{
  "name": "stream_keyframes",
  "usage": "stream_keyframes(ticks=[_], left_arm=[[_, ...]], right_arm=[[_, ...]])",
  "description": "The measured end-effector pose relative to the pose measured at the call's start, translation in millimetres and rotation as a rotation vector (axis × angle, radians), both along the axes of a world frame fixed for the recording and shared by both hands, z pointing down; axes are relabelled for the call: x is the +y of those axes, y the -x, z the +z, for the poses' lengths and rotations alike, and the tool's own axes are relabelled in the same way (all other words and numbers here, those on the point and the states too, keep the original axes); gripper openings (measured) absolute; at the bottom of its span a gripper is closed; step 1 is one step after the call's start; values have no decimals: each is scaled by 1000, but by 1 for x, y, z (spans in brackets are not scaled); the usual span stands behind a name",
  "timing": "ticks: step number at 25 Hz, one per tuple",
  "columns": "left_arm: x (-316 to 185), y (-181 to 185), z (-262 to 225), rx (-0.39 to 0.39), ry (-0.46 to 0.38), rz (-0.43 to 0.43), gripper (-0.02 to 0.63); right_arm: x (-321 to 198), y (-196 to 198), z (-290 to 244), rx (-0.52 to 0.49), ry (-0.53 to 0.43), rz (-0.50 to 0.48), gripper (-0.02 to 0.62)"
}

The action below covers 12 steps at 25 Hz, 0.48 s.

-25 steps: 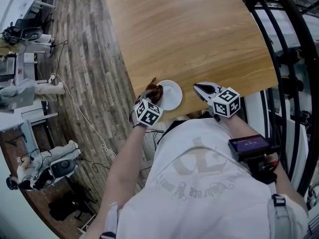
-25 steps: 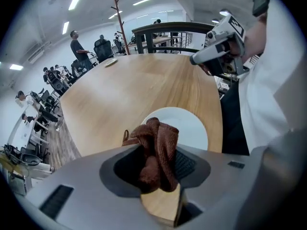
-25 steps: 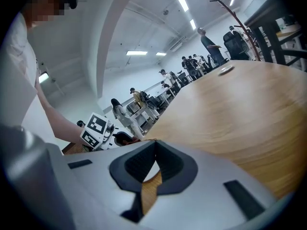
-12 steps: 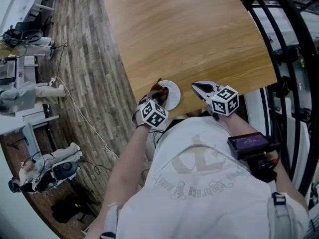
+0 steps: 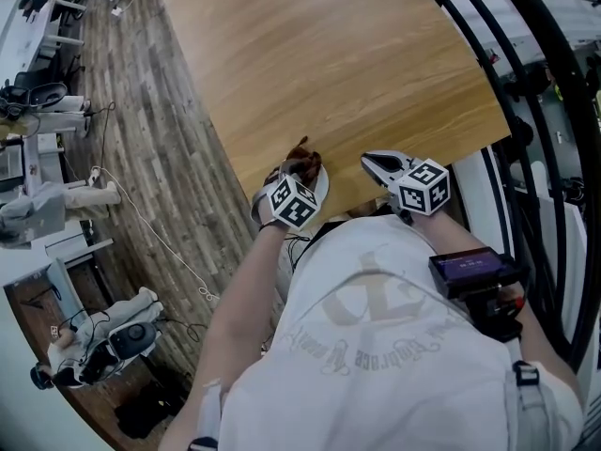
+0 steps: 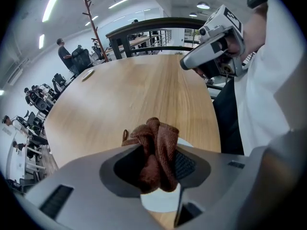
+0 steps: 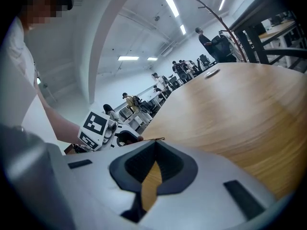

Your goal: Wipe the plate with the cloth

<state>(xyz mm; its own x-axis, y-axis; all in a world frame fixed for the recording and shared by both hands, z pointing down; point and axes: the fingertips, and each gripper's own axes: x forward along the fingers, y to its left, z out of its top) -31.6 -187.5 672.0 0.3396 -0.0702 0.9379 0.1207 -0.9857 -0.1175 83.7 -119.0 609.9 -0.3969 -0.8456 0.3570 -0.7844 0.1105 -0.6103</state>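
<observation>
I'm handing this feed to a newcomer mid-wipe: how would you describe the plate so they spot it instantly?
Start at the big wooden table and go to its near edge, right in front of the person. There, under the left gripper that clamps a brown cloth, lies the plate. It is small, round and white, the only white thing on the wood.
</observation>
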Motion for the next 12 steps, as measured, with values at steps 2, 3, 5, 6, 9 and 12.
stream_keyframes(ticks=[2,3,5,6,9,12], left_arm=[[5,5,0,-7,10,11,169],[7,8,-1,-9,17,14,169],[13,17,-2,-14,31,14,169],[16,23,-2,-19,34,13,169],[23,45,-1,-45,32,4,169],[28,66,-3,-62,34,-23,169]], right_arm=[[0,-1,0,-3,-1,2,14],[0,0,0,-5,-1,1,14],[-1,2,0,-7,-2,-9,14],[-1,3,0,-7,-2,-16,14],[-4,10,0,-7,-5,-42,14],[-10,16,-2,-7,-9,-67,14]])
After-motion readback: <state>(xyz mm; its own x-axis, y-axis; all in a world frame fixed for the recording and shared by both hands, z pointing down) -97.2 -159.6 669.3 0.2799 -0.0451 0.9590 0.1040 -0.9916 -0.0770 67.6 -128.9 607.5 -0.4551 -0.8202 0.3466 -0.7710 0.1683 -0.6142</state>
